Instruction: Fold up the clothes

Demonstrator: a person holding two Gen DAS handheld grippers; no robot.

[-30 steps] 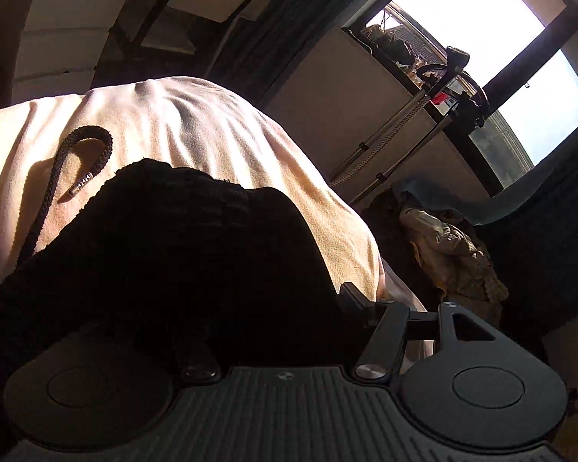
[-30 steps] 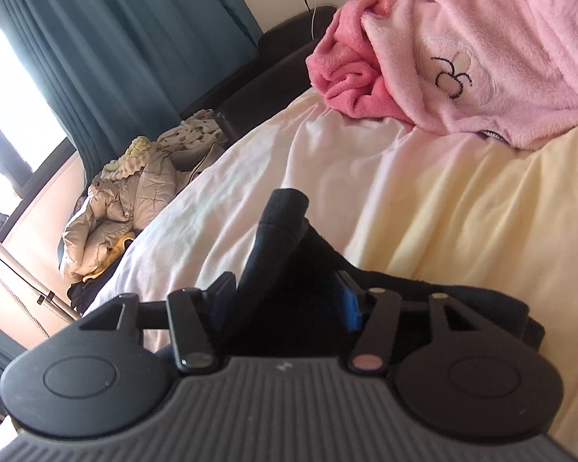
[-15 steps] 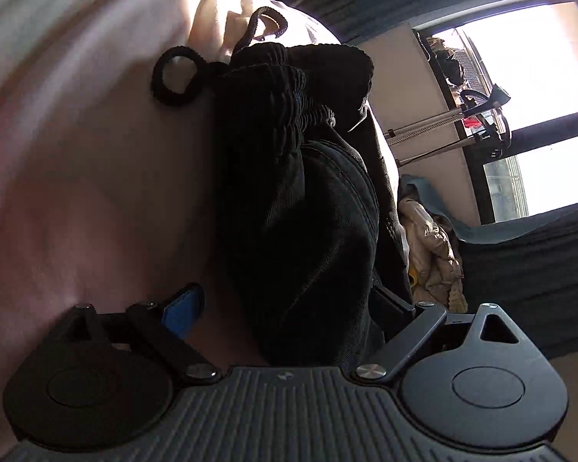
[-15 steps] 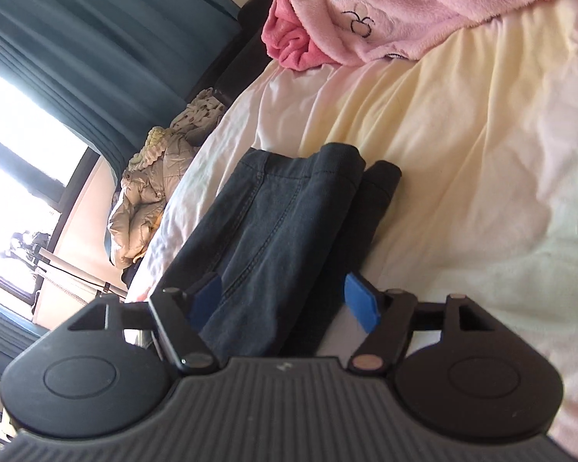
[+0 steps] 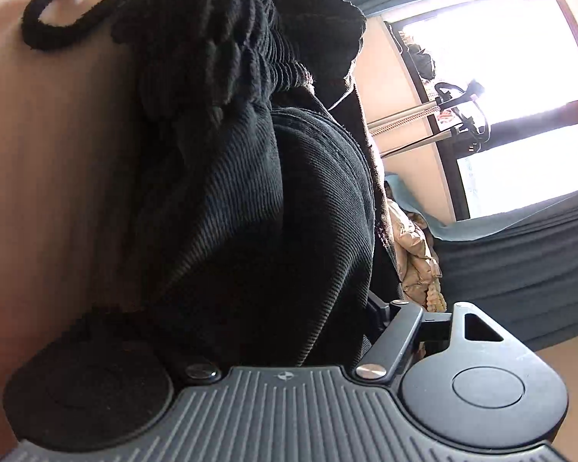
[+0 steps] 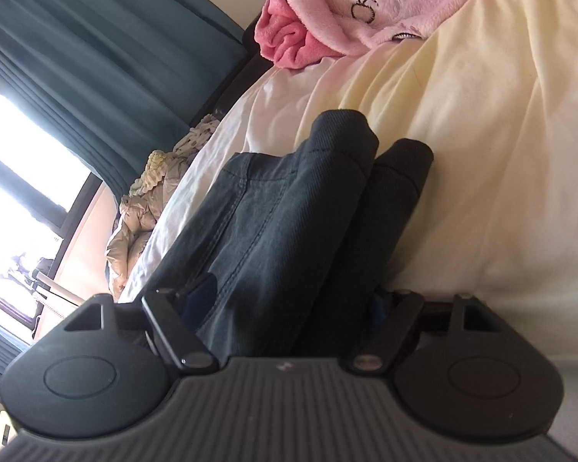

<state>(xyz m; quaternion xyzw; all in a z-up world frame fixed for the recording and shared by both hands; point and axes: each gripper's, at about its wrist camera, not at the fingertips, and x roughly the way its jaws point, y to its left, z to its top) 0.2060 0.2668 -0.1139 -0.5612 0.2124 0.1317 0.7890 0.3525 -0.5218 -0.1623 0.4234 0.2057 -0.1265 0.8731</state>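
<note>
Dark corduroy trousers (image 5: 258,200) lie folded lengthwise on the cream bed sheet (image 5: 50,177). Their gathered waistband (image 5: 212,38) and a black drawstring loop (image 5: 57,11) are at the far end. My left gripper (image 5: 258,300) is open and low over the fabric, which bulges between its fingers and hides the left one. In the right wrist view the folded trouser legs (image 6: 289,211) run away from me in two rolls. My right gripper (image 6: 289,296) is open and straddles them, with its fingers wide on either side.
A pink fleece robe (image 6: 366,4) is heaped at the far end of the bed. A beige padded jacket (image 6: 142,211) lies off the bed's edge below teal curtains (image 6: 96,57). A bright window (image 5: 501,77) and tripod legs (image 5: 412,123) stand beyond.
A second ago both grippers held the trousers up. The trousers now lie folded on the sheet, both grippers have opened, and both have pushed in closer along the fabric.
</note>
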